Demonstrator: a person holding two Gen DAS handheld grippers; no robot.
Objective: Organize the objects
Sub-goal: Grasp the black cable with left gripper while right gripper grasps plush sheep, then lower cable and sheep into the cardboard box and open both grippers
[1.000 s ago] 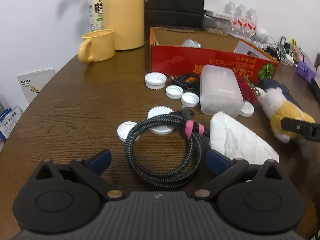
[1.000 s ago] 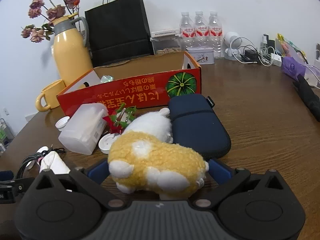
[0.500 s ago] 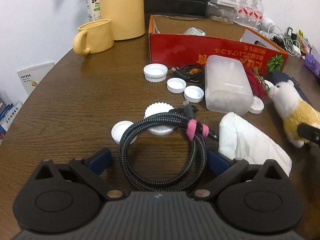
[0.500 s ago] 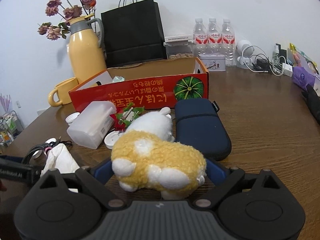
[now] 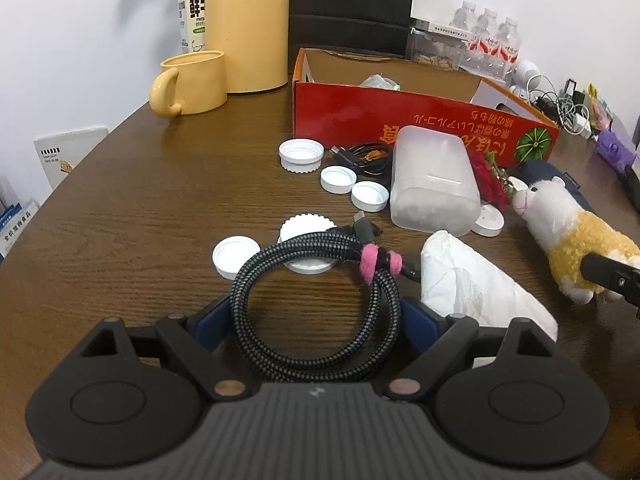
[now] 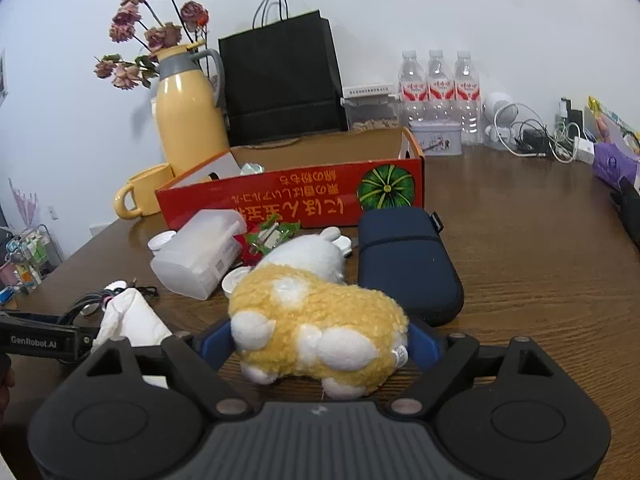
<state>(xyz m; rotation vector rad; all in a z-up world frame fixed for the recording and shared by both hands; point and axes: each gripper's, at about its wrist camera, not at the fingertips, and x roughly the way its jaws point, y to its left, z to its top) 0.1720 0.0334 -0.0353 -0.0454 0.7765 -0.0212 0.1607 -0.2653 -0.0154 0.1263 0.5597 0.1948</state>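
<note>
A coiled black braided cable (image 5: 256, 344) with a pink strap lies on the brown table (image 5: 120, 220), between the jaws of my left gripper (image 5: 316, 320). The jaws are closing and the blue pads stand right at the coil's sides, without squeezing it. A yellow and white plush toy (image 6: 316, 320) lies between the closing jaws of my right gripper (image 6: 320, 340); its pads reach the fur on both sides. The same plush toy (image 5: 568, 232) shows at the right of the left wrist view. The red cardboard box (image 5: 400, 116) stands open behind.
Several white bottle caps (image 5: 338, 179), a frosted plastic case (image 5: 434, 178), a white crumpled bag (image 5: 472, 284) and a thin black cable lie around the coil. A navy pouch (image 6: 404, 256) sits right of the plush. A yellow mug (image 5: 192, 82), flask (image 5: 248, 24), black bag and water bottles line the back.
Both grippers' jaws have narrowed around what lies between them. The left view has drawn slightly closer over the coil; the right view has tilted up a little. Nothing on the table has shifted.
</note>
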